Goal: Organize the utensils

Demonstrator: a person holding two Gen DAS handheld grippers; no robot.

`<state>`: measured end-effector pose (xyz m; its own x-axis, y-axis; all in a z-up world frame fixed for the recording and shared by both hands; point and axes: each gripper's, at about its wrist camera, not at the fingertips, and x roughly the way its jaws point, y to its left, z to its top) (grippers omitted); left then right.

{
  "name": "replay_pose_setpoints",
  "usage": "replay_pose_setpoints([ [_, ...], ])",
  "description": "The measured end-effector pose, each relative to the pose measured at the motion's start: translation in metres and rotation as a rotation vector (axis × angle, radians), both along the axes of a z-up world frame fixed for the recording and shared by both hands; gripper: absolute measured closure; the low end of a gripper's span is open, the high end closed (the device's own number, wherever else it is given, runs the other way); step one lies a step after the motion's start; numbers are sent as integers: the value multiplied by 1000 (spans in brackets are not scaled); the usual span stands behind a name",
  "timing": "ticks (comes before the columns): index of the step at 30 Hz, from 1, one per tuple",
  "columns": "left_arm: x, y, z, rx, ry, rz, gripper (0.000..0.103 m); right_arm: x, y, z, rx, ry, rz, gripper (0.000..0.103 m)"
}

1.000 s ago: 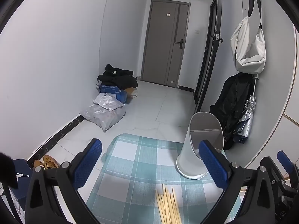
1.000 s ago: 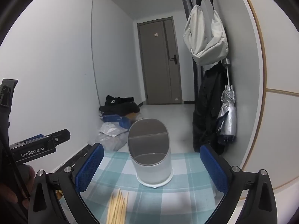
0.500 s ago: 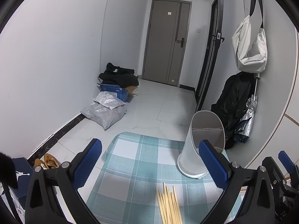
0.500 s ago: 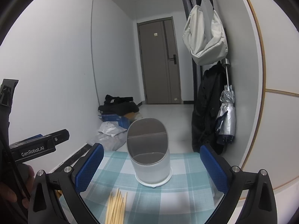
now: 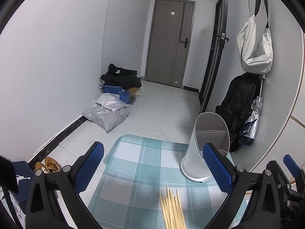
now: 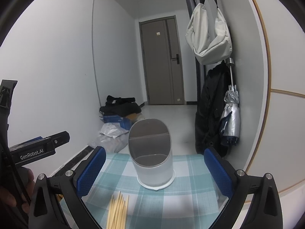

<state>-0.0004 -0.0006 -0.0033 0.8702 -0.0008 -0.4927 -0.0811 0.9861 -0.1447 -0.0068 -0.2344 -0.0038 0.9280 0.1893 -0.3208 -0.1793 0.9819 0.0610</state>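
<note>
Still pre-grasp: both tools, left tool [image 5: 152,169] and right tool [image 6: 154,168], gaping empty above pale wooden chopsticks [image 6: 117,212] near bench [image 5: 133,173] front edge, white divided oval holder [image 6: 152,156] behind awaiting them.

1. Both views are evenly lit by cool, rather dim indoor light, with no lamp in sight.
2. Fisheye distortion bends the walls [image 5: 47,57] and door [image 6: 162,63] (strongest toward the frame edges), and black vignetting fills the corners.
3. Soft shadows fall on the checked cloth [image 5: 137,171] at the bottom centre.
4. In the right wrist view, the wooden sticks [image 6: 117,211] at the bottom look blurred.
5. No harsh glare shows; the floor [image 5: 152,106] has only a mild sheen.
</note>
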Motion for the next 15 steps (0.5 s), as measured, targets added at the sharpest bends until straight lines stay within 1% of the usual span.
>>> replay_pose_setpoints([
  [15,0,2,0,-14,9,-1,1,2,0,0,1,6,-1,0],
])
